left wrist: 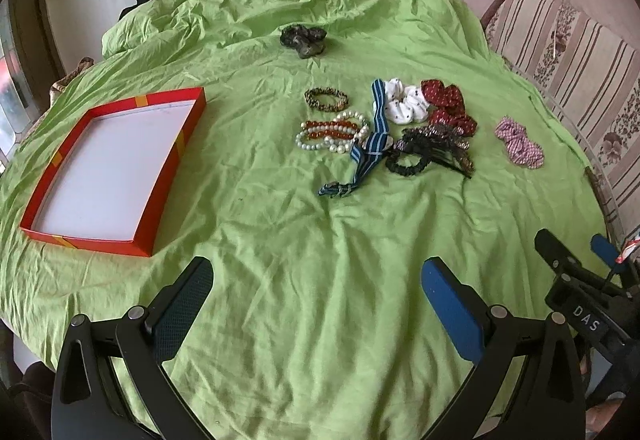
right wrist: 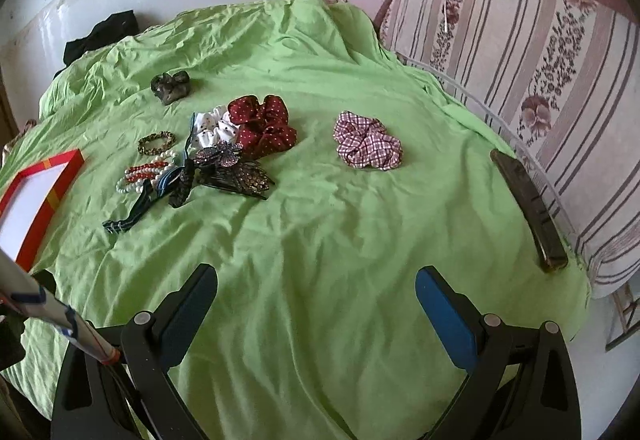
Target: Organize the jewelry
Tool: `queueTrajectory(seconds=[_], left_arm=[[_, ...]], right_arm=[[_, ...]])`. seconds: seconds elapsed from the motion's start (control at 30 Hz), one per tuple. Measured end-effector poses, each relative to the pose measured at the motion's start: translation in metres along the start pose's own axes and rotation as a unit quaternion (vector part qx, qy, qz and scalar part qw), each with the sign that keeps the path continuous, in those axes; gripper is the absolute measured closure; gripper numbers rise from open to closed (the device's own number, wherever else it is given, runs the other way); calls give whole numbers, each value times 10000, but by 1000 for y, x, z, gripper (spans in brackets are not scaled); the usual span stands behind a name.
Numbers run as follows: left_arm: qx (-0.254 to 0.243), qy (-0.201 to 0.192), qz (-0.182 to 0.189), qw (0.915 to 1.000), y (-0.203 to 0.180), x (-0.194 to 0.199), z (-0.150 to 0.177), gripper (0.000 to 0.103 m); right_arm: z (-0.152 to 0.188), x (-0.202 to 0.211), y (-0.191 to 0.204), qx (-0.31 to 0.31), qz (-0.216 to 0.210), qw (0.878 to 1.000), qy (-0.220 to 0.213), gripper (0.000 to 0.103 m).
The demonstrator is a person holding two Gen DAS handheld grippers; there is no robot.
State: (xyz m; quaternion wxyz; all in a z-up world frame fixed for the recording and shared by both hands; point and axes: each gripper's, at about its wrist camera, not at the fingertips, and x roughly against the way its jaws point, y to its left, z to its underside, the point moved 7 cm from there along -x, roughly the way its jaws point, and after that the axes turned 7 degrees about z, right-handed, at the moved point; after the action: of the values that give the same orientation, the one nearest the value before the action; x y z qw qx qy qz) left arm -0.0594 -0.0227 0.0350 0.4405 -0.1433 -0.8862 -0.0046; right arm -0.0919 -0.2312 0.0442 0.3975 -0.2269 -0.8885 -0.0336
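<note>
Receptacle: red tray (left wrist: 168, 176), white floor bare, set on your left of the green cloth (left wrist: 320, 280), well apart from the pile, so nothing appears sorted yet.

Stock, central cluster: pearl and amber bead bracelets (left wrist: 332, 132) touching one another; leopard-print band (left wrist: 326, 99) just behind them; blue striped strap (left wrist: 370, 136) draped across the beads' edge; white scrunchie (left wrist: 404, 102) against the dark red dotted scrunchie (left wrist: 448, 102); black hair tie (left wrist: 408, 162) and beaded hair clips (right wrist: 236, 172) tangled at the front.

Outliers: pink checked scrunchie (right wrist: 366, 142) alone on your right; dark crumpled scrunchie (left wrist: 304, 40) at the far side.

Left gripper (left wrist: 316, 300): jaws spread wide, nothing between them, hovering over bare cloth short of the cluster.

Right gripper (right wrist: 316, 304): likewise splayed and empty, nearer the checked scrunchie.

Judgement: both claws appear readied for a first pick; loose outliers look easier than the tangled strap and clips.
</note>
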Motion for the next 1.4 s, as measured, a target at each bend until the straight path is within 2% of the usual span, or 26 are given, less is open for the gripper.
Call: queueTrajectory(seconds=[0.17, 0.37, 0.6, 0.87, 0.97, 1.17, 1.4], left_arm=[[15, 228, 40, 9997, 3, -10, 4, 0], [4, 255, 7, 9997, 3, -15, 6, 0], [5, 310, -44, 9995, 7, -21, 7, 0], [93, 399, -64, 9991, 14, -32, 7, 0], [104, 449, -38, 9989, 18, -36, 6, 7], [359, 582, -19, 9977, 43, -45, -2, 36], [428, 550, 66, 9975, 58, -49, -19, 38]], right_arm=[[1, -2, 4, 63, 11, 9999, 89, 1], [4, -9, 4, 122, 64, 9998, 159, 1], [4, -13, 6, 279, 198, 9994, -13, 1], [7, -28, 1, 203, 108, 9996, 185, 1], [5, -33, -5, 157, 131, 9996, 217, 1], [-8, -44, -19, 83, 128, 9997, 214, 1], [-21, -62, -37, -112, -27, 9993, 365, 3]])
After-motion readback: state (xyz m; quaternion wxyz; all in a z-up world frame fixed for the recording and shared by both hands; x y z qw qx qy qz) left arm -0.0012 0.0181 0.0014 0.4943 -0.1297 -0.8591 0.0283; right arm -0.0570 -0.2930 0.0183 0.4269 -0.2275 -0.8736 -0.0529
